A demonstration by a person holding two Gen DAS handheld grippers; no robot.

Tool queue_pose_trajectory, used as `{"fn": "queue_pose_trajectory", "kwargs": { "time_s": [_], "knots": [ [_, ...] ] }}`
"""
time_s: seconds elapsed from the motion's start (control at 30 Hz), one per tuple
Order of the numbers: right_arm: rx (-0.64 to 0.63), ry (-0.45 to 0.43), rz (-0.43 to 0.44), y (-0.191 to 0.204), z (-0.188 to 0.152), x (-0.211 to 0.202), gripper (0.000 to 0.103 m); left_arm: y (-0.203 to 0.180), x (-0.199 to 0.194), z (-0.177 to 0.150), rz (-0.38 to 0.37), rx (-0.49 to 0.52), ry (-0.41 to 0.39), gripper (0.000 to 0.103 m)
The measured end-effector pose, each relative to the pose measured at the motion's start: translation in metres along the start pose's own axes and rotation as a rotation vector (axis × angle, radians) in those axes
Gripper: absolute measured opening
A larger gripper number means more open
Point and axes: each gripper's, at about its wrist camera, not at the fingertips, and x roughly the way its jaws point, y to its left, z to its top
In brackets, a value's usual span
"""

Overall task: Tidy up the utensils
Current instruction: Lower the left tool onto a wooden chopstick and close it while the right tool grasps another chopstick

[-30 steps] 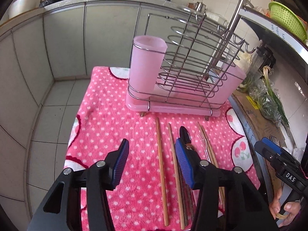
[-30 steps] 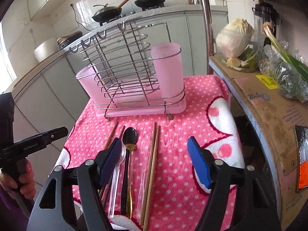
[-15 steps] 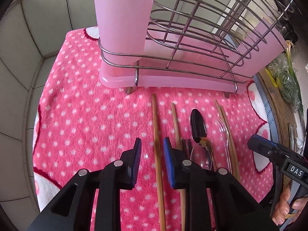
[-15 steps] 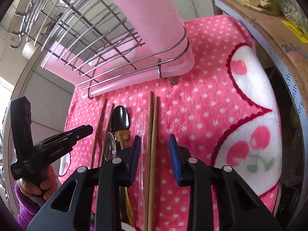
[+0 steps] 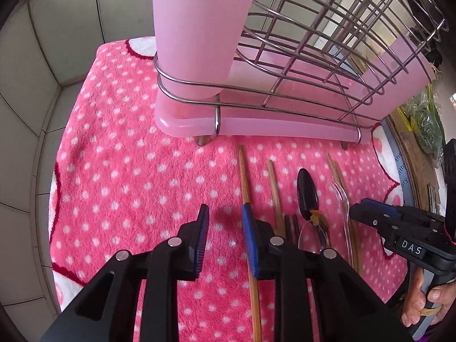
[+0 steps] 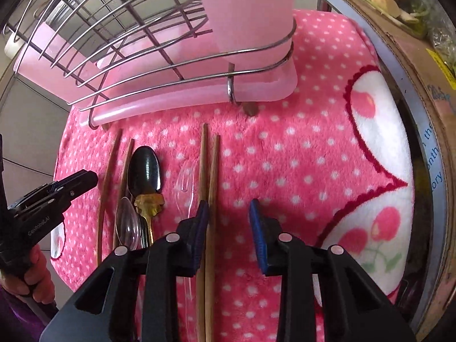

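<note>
Above pink dotted towel (image 5: pixel 119 176): left tool (image 5: pixel 225 225) and right tool (image 6: pixel 229 216) narrowed partway, nothing gripped; chopsticks (image 6: pixel 209 171) beside right tool. "DAS" read on right tool.

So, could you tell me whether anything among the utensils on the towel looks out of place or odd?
Mostly tidy rows. One oddity: the clear spoon lies overlapping the handle of the black spoon instead of beside it. Nothing looks spilled or broken, and the rack stands upright.

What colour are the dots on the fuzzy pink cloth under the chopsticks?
White dots on the bright pink cloth, clearest in the left wrist view.
</note>
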Motion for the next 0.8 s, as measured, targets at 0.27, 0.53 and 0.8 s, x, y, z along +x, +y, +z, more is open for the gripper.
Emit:
{"fn": "queue_pose_trajectory", "kwargs": {
  "time_s": [0.27,0.53,0.8],
  "knots": [
    [-0.036,-0.003,-0.1,0.001,0.003,-0.001,0.01,0.003,0.002,0.002,-0.025,0.013,0.042,0.023],
    [0.059,0.0,0.057,-0.006,0.012,-0.003,0.01,-0.007,0.005,0.015,-0.026,0.017,0.079,0.023],
    [-0.019,0.015,0.045,0.001,0.013,-0.005,0.01,-0.012,0.0,0.018,-0.012,0.035,0.078,0.023]
  ]
}}
